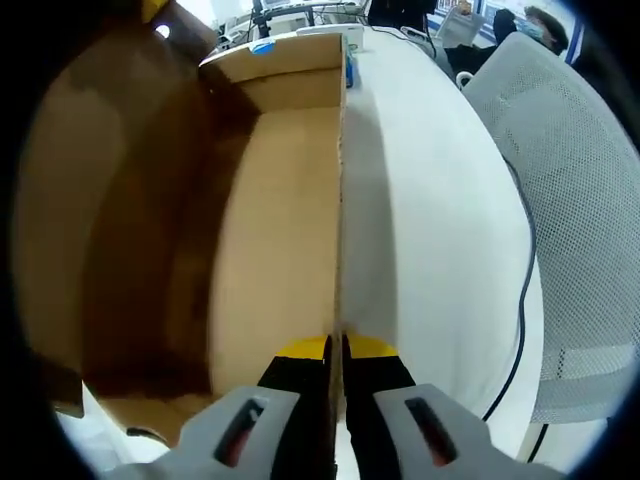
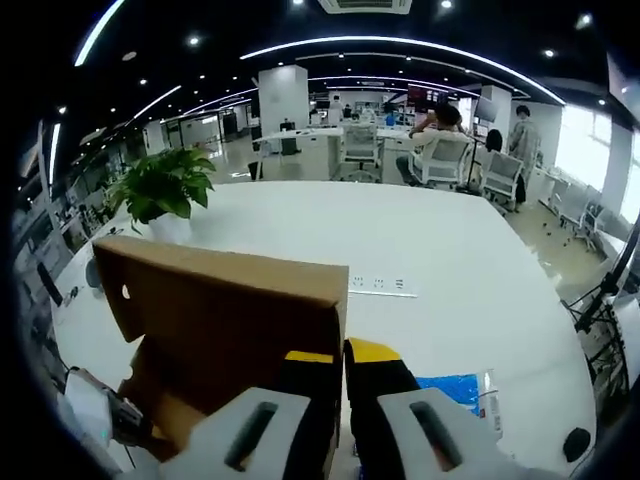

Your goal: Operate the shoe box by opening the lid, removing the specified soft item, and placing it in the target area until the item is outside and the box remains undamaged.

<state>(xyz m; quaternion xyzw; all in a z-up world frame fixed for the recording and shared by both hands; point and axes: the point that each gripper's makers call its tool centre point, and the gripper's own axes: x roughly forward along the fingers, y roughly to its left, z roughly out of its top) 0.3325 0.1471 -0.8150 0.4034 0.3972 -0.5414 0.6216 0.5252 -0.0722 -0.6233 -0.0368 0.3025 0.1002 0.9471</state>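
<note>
The brown cardboard shoe box (image 1: 270,230) lies open in the left gripper view, and the part of its inside that I see is bare cardboard. My left gripper (image 1: 335,350) is shut on the thin edge of the box's right wall, one yellow-tipped jaw on each side. In the right gripper view a cardboard panel of the shoe box (image 2: 220,310) stands upright, with a small round hole near its left end. My right gripper (image 2: 340,355) is shut on that panel's right edge. A blue packet (image 2: 455,390) lies on the table just right of the jaws.
The box rests on a large white table (image 2: 420,250) with a socket strip (image 2: 380,285) set into it. A potted plant (image 2: 165,185) stands at the far left. A grey mesh chair (image 1: 580,200) and a black cable (image 1: 525,300) are beside the table edge. People sit at desks far behind.
</note>
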